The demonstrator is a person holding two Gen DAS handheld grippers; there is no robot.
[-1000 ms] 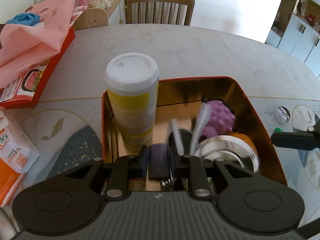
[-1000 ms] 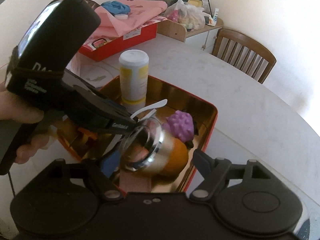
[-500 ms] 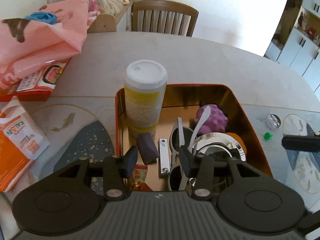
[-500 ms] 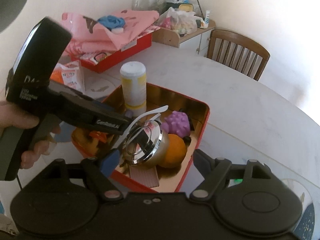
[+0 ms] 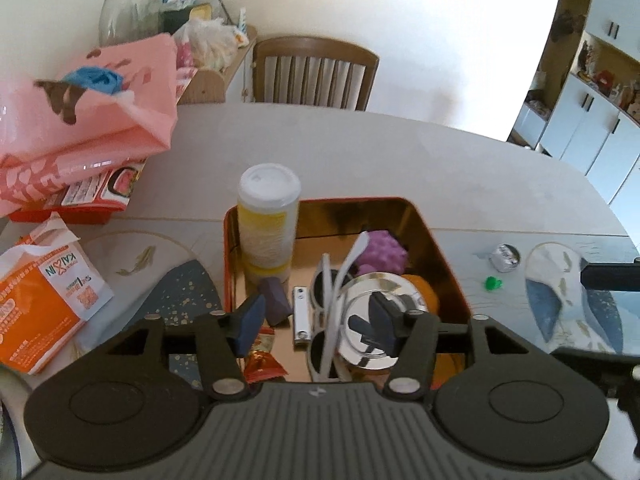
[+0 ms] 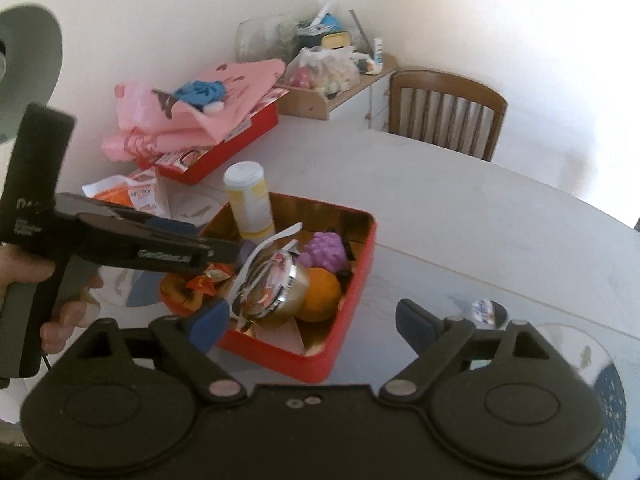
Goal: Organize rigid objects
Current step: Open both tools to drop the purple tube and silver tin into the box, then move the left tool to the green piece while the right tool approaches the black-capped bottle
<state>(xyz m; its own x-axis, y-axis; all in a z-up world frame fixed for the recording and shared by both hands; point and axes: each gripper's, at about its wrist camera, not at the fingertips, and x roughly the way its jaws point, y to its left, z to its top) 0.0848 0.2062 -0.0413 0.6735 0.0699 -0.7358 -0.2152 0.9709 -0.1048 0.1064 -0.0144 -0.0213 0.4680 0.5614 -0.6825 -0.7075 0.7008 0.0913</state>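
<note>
The left gripper (image 5: 316,322) hides the near edge of the red tin (image 5: 448,268), which stands on the pale table (image 5: 360,152); what lies under the silver lid (image 5: 372,320) cannot be made out. Inside stand a white-capped bottle (image 5: 269,224), white sunglasses (image 5: 330,300) and a purple block (image 5: 275,300). Both the left and the right gripper (image 6: 312,320) are opening, empty.

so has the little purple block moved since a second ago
Yes. The purple block, earlier clamped between the left gripper pads, now lies on the tin floor by the yellow bottle; jaws opening, empty.
</note>
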